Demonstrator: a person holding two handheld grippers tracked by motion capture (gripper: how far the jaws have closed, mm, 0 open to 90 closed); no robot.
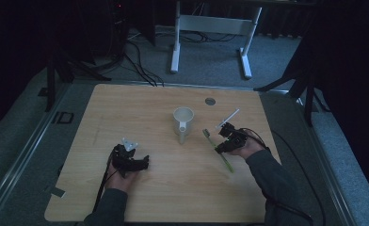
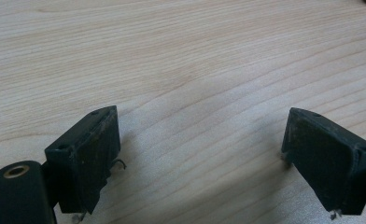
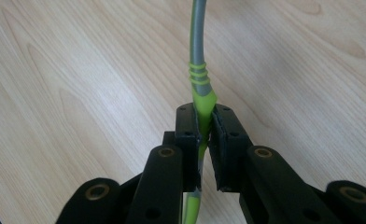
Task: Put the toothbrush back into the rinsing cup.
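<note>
- Toothbrush (image 3: 200, 88) — green and grey, clamped by its handle between the jaws of the right gripper (image 3: 204, 126); in the right gripper view its grey neck runs up and away from the pads over the wood.
- From the high view the toothbrush (image 1: 219, 149) lies slanted on the right part of the table (image 1: 164, 197), its head end pointing toward the mug and its green tail reaching back toward the person's side.
- Right gripper (image 1: 227, 141) sits low over the brush, held by a hand at the end of a dark sleeve; a white strip sticks up from its top.
- White mug (image 1: 183, 121) stands upright near the table's middle, just left of the brush and apart from it.
- Left gripper (image 1: 131, 161) rests on the left part of the table, well apart from the mug — its jaws stand wide apart in the left gripper view, with bare wood between its fingertips (image 2: 90, 154).
</note>
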